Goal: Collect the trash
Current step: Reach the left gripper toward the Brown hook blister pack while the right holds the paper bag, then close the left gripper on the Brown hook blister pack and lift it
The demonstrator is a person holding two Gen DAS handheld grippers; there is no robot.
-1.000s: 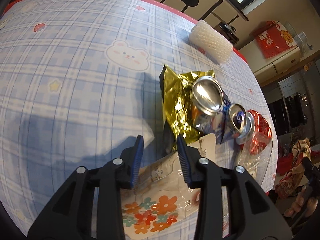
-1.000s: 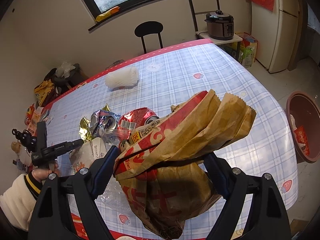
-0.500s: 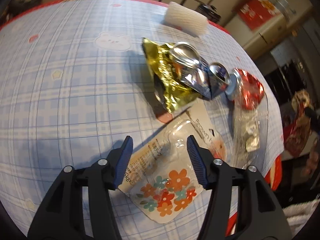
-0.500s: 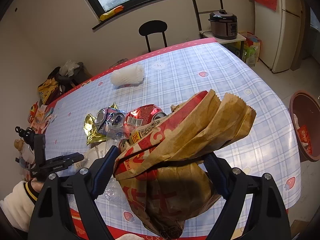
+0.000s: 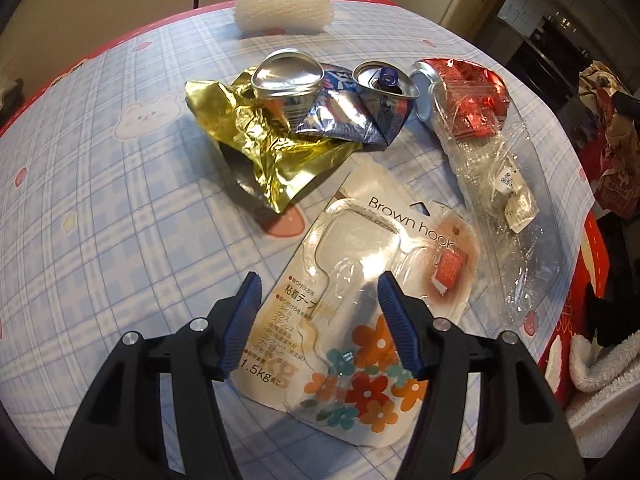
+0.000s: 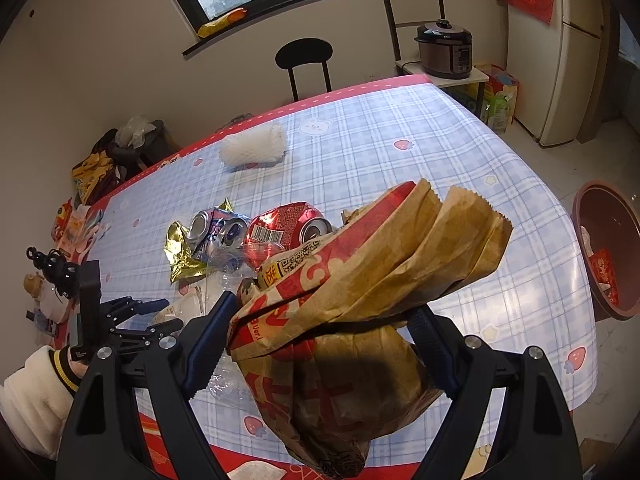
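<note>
My left gripper (image 5: pixel 318 312) is open, its blue pads on either side of a flat "Brown hook" blister pack (image 5: pixel 360 280) with flower print lying on the table. Beyond it lie a gold foil wrapper (image 5: pixel 260 152), a crushed blue can (image 5: pixel 332 104), a crushed red can (image 5: pixel 468 100) and clear plastic wrap (image 5: pixel 512 216). My right gripper (image 6: pixel 320 332) is shut on a brown paper bag (image 6: pixel 360 288) held above the table's near edge. The left gripper also shows in the right wrist view (image 6: pixel 156 316).
A white foam net sleeve (image 5: pixel 284 10) lies at the far table edge (image 5: pixel 120 44). A black chair (image 6: pixel 304 60) stands behind the table. A reddish-brown bin (image 6: pixel 600 248) with trash sits on the floor to the right. Bags pile by the left wall.
My left gripper has opened wider and pulled back and swung, so the blister pack now lies between its pads. The right gripper holds the paper bag almost still.
</note>
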